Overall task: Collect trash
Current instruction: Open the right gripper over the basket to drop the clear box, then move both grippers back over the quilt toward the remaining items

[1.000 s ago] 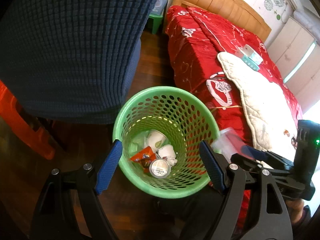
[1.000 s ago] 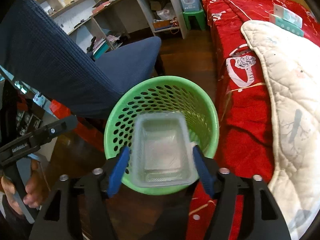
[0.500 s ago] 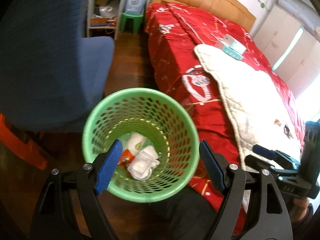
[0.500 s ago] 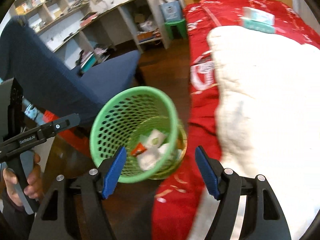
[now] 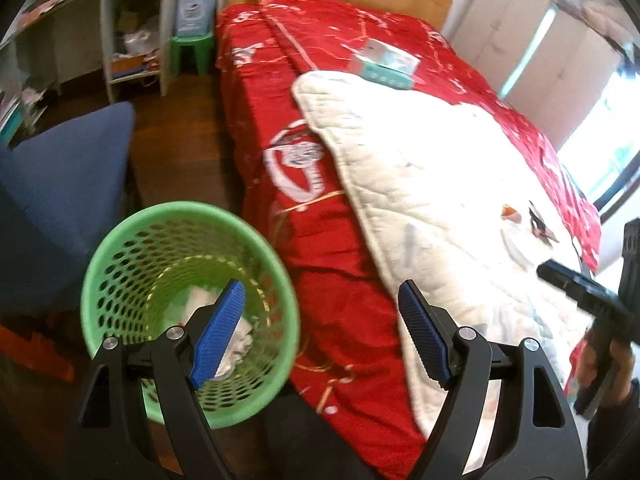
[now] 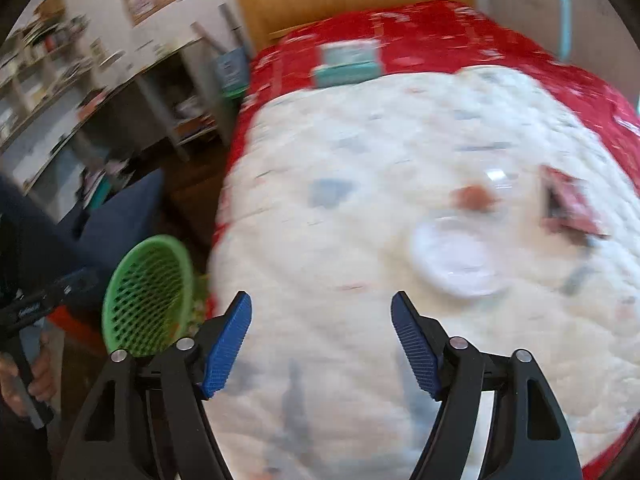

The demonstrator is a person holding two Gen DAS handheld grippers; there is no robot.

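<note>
Trouble could come if the empty, wide-apart right gripper (image 6: pixel 322 340) misses the thin white plastic lid (image 6: pixel 456 256) at two o'clock and pinches the soft white quilt (image 6: pixel 360 220), while the left gripper (image 5: pixel 320 332), also apart and empty, waits by the green plastic basket (image 5: pixel 120 240).

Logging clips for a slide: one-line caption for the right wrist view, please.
Open right gripper over the white quilt, facing a clear lid and red wrapper; green basket at left.

Count, items in view:
- Claws: 2, the left claw (image 5: pixel 320 334) and the right claw (image 6: pixel 321 344), each with 2 blue pads, nothing between them.
- Green basket (image 5: pixel 120 248): 1, on the floor beside the bed; crumpled white trash inside, number unclear.
- White quilt (image 6: pixel 360 208): 1.
- On the quilt: 1 white round lid (image 6: pixel 456 256), 1 red wrapper (image 6: pixel 568 204), 1 small orange scrap (image 6: pixel 474 197).
- Teal box (image 6: pixel 346 65): 1.
- Green stool (image 5: pixel 192 50): 1.
</note>
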